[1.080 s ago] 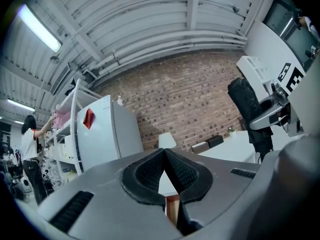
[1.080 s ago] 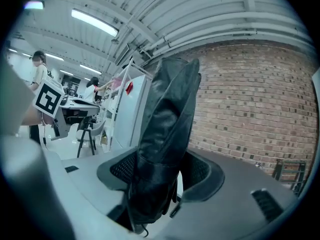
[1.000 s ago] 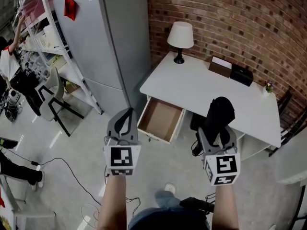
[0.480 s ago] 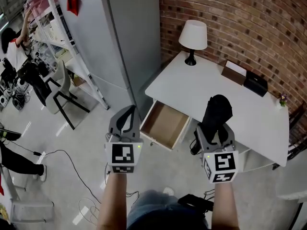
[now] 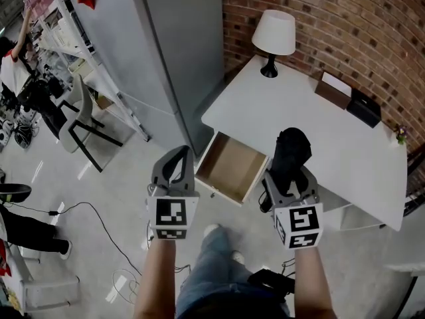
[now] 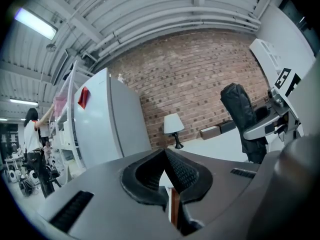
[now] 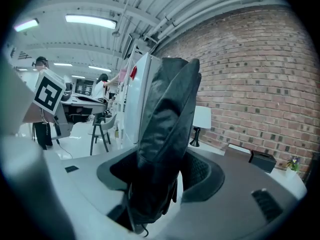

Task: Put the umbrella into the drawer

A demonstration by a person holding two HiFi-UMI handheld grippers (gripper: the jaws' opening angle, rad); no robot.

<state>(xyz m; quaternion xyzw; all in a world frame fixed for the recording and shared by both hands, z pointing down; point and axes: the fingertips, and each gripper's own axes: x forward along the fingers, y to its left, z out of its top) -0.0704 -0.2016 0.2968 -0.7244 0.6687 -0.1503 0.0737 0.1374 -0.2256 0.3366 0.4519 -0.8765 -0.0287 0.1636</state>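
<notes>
Two grippers show in the head view: the left gripper [image 5: 176, 155] is near the open drawer [image 5: 229, 168] of the white desk [image 5: 332, 138], and the right gripper [image 5: 289, 177] holds the black umbrella [image 5: 291, 148] upright beside the drawer. In the left gripper view, its jaws are pressed together with nothing in them. In the right gripper view, its jaws pinch the umbrella.

Brick wall [image 5: 345, 25], white desk [image 5: 345, 151], grey floor [image 5: 99, 218]

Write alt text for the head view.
The right hand-held gripper holds a folded black umbrella upright near the open, empty drawer of a white desk. The left hand-held gripper, shut and empty, hovers left of the drawer.
</notes>
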